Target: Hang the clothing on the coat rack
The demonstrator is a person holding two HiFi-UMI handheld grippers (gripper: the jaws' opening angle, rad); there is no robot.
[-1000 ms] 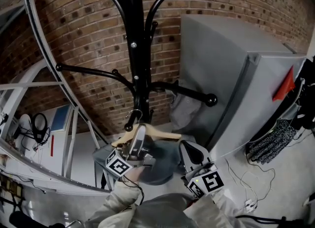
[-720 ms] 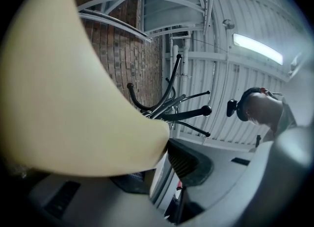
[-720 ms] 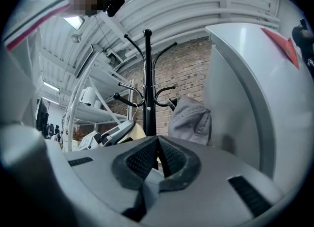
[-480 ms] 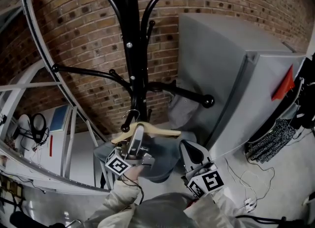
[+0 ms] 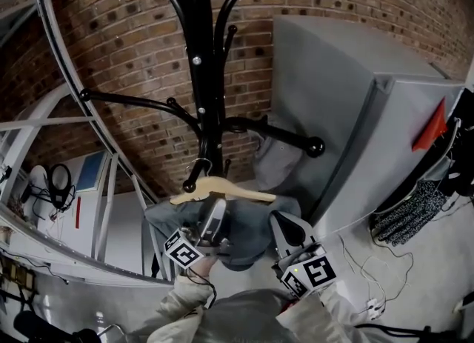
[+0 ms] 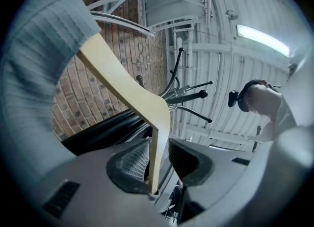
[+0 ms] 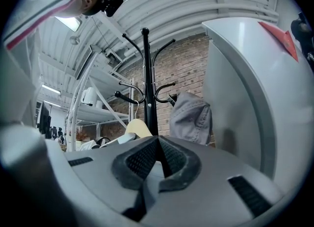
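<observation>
The black coat rack stands against the brick wall. A wooden hanger carrying a blue-grey garment hangs by its metal hook from a low peg. My left gripper sits just under the hanger. In the left gripper view the hanger runs between the parted pads of my left gripper, with a gap on the right side. My right gripper hovers beside the garment, its pads together and empty. In the right gripper view my right gripper faces the rack.
A second grey garment hangs from the right-hand peg. A large grey cabinet stands close on the right. White metal shelving curves along the left. Cables lie on the floor.
The left gripper's jaws have opened off the hanger and it has dropped slightly lower. The hanger now hangs from the peg. The right gripper has stayed put.
</observation>
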